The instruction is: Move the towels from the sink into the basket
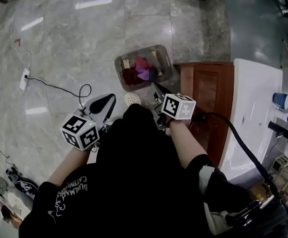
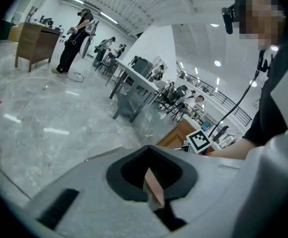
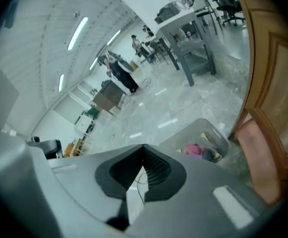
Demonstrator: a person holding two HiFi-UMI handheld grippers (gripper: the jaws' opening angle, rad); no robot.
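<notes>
Overhead head view, right gripper view sharing basket [image 1: 144, 51] [image 3: 199, 129]

Floor [image 1: 84, 33]: polished stone tiles, pale grey and veined, are seen all round the basket [image 1: 119, 63]; glossy, with lamp reflections.
Basket: smooth grey walls, plastic as it looks, with a dull sheen.
Towels [image 1: 141, 71]: soft matt cloth is seen crumpled inside the basket.
Cabinet [image 1: 208, 93]: brown wood, smooth and satin, just beside the basket.
Sink top [image 1: 255, 98]: white, smooth, glossy, beyond the cabinet from the basket.
Left gripper [image 2: 149, 150], right gripper [image 3: 143, 148]: matt grey plastic shells; black ribbed pads [image 3: 156, 170].
</notes>
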